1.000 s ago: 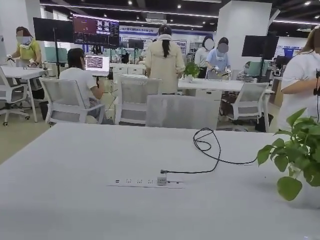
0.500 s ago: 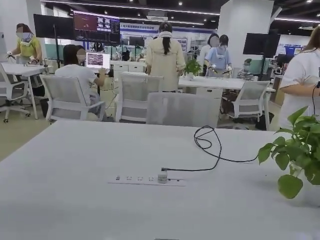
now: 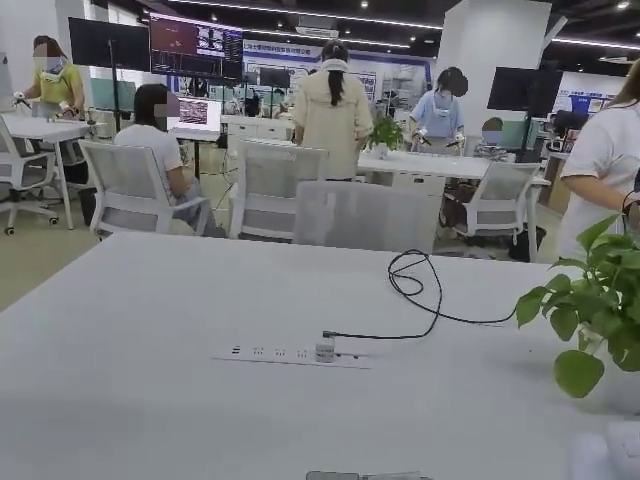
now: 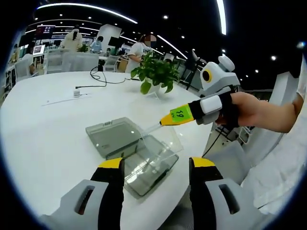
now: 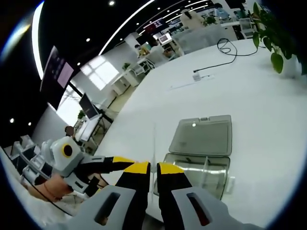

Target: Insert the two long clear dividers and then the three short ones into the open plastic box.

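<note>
On the white table [image 4: 43, 143], close to its near edge: the open plastic box [image 4: 144, 179], smoky and see-through. Tray nearest that edge, lid [image 4: 111, 136] folded back flat beside it, farther in from the edge.

Left hand-held gripper [image 4: 156, 165] low over the near edge, yellow-tipped jaws wide apart, the tray of the box showing between them.

Right hand-held gripper [image 5: 152, 168] with jaws drawn almost together, clamped on a clear divider [image 4: 163, 141]. In the right gripper view, that thin sheet edge-on, a pale line rising straight from the tips toward the box. In the left gripper view, the same tool coming in from the right, held by a hand [image 4: 249, 109], green label behind its yellow tip, the divider sloping down from the tip over the tray. Contact between sheet and tray: not clear. Long or short kind: not clear either.

Farther in on the table, toward the far edge: a white power strip [image 3: 290, 355] lying flat, one plug in it, and a black cable [image 3: 420, 300] running off in a loop. Near the right edge, a leafy potted plant [image 3: 590, 310]. Beyond the far edge, pale mesh chairs [image 3: 365, 220] and people at other tables.
</note>
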Available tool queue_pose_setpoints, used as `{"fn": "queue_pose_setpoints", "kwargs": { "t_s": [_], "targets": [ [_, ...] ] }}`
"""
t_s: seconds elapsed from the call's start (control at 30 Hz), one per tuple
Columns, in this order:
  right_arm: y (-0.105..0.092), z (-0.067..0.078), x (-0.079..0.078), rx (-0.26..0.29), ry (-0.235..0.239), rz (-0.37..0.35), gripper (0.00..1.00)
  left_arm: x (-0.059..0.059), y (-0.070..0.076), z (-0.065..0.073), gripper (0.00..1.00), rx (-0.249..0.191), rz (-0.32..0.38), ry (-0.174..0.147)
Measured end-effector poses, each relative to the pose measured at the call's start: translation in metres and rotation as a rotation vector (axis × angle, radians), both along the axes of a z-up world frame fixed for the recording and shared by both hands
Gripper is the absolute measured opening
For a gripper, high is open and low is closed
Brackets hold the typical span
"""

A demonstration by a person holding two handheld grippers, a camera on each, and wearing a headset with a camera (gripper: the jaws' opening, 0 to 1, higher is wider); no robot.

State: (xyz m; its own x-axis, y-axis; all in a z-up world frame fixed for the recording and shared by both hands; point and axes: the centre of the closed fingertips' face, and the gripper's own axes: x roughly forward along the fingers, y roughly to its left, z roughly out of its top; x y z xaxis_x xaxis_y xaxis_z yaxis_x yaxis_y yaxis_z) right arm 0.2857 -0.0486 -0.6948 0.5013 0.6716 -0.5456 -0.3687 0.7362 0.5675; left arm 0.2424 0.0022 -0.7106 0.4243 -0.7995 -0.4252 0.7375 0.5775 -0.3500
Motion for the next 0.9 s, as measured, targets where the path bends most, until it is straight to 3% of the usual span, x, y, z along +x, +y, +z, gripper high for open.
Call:
{"fn": "queue_pose_setpoints", "kwargs": {
  "t_s": [0.2, 0.27, 0.37, 0.4, 0.57, 0.9],
  "targets": [
    [0.000, -0.004, 0.007, -0.042, 0.062, -0.004, 0.07, -0.004, 0.009, -0.007, 0.64, 0.021, -0.046, -0.057],
    [-0.001, -0.006, 0.008, -0.071, 0.074, -0.003, 0.07, -0.006, 0.010, -0.009, 0.67, 0.025, -0.055, -0.056],
    [-0.002, -0.012, 0.010, -0.106, 0.114, 0.001, 0.07, -0.008, 0.012, -0.013, 0.73, 0.034, -0.088, -0.105],
    [-0.002, -0.016, 0.009, -0.116, 0.138, -0.002, 0.07, -0.010, 0.013, -0.016, 0.76, 0.036, -0.093, -0.093],
    [-0.001, -0.026, 0.007, -0.152, 0.200, 0.007, 0.07, -0.017, 0.013, -0.025, 0.86, 0.056, -0.143, -0.131],
    [0.000, -0.049, 0.000, -0.213, 0.319, -0.015, 0.07, -0.022, 0.016, -0.039, 0.98, 0.075, -0.206, -0.139]
  ]
}}
